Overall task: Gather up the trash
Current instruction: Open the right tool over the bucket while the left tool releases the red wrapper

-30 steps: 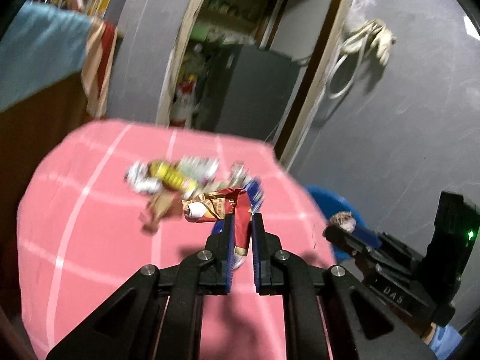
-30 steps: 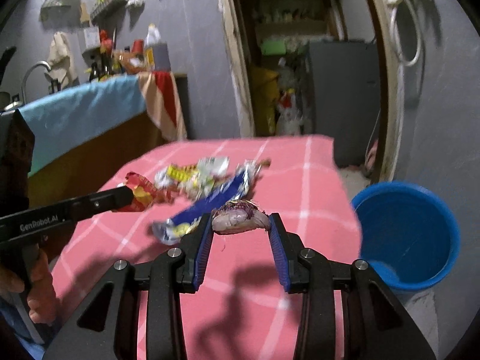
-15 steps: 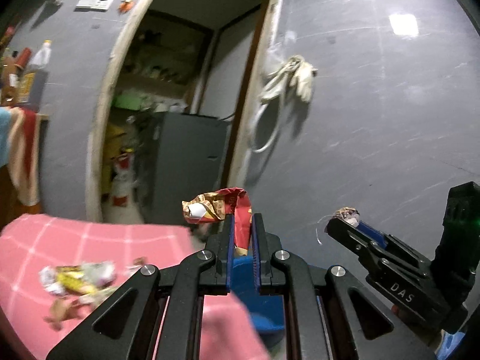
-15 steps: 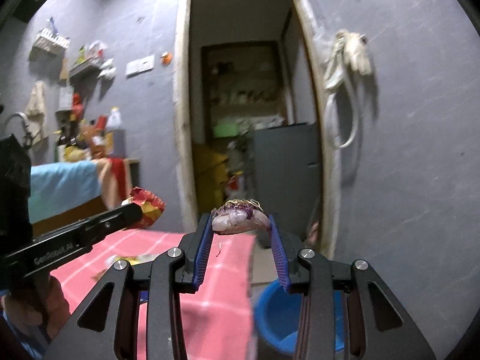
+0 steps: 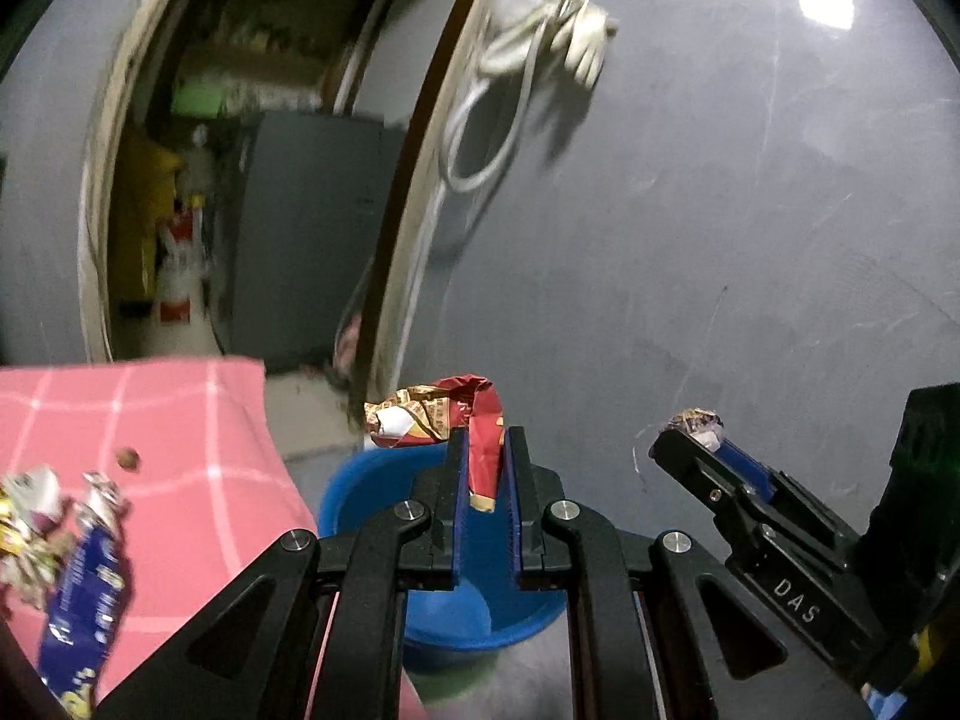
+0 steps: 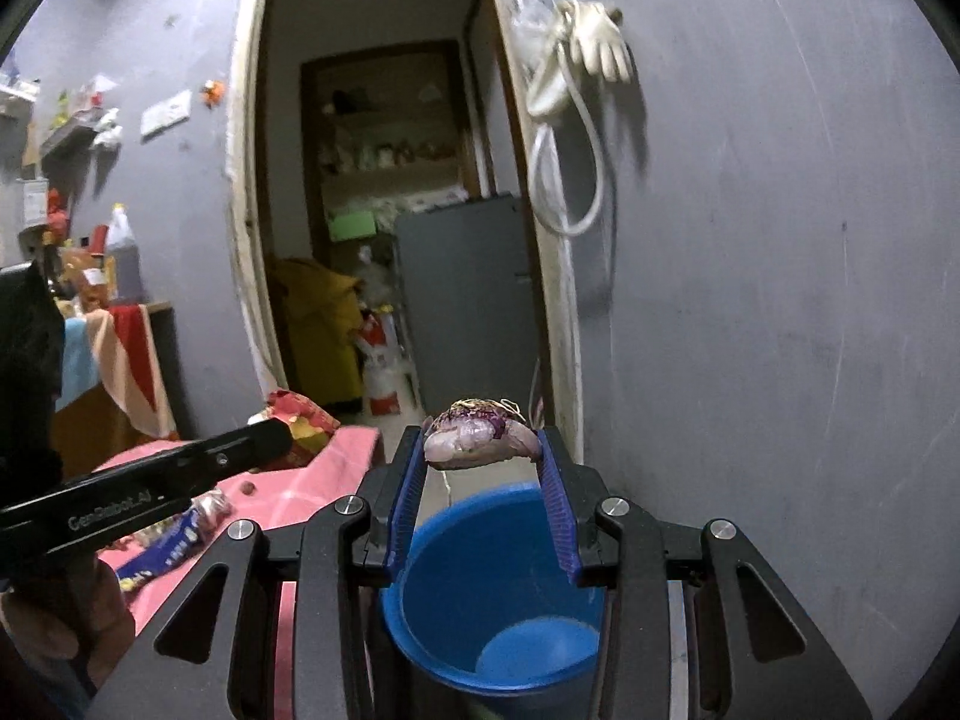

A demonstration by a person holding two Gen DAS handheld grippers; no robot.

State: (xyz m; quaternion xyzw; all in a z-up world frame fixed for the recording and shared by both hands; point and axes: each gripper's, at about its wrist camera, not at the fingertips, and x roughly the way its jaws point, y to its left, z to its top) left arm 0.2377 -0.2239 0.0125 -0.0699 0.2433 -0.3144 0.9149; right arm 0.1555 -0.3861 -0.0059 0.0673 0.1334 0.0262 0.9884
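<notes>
- We see a crumpled red and gold wrapper [image 5: 441, 414] with a white patch; its red tail is pinched between the blue pads of the left gripper [image 5: 485, 456], which are pressed nearly together on it.
- The bulk of that wrapper sticks out up and to the left of the fingertips, held in the air over the blue bucket [image 5: 372, 498].
- In the right wrist view we see the same wrapper [image 6: 297, 420] at the tip of the left gripper [image 6: 270, 438], above the edge of the pink checked tabletop [image 6: 282, 498].
- The right gripper [image 6: 483, 450] clamps a pale, purplish lump of trash [image 6: 480, 438] with thin yellowish strands on top; it spans the gap from pad to pad, so the jaws stand partly apart, pressing on its two ends.
- That lump hangs directly above the open mouth of the blue bucket [image 6: 498, 612], which stands on the floor just beside the tabletop; a fine thread dangles from it.
- From the left wrist view we see the lump [image 5: 696, 423] at the tip of the right gripper [image 5: 690, 438], off to the right of the bucket.
- More trash lies on the tabletop [image 5: 180, 450]: a blue wrapper [image 5: 84, 588], a heap of silvery and yellow wrappers [image 5: 24, 516], and a small brown crumb [image 5: 127, 458].
- A hand [image 6: 60, 630] grips the left gripper's handle.
</notes>
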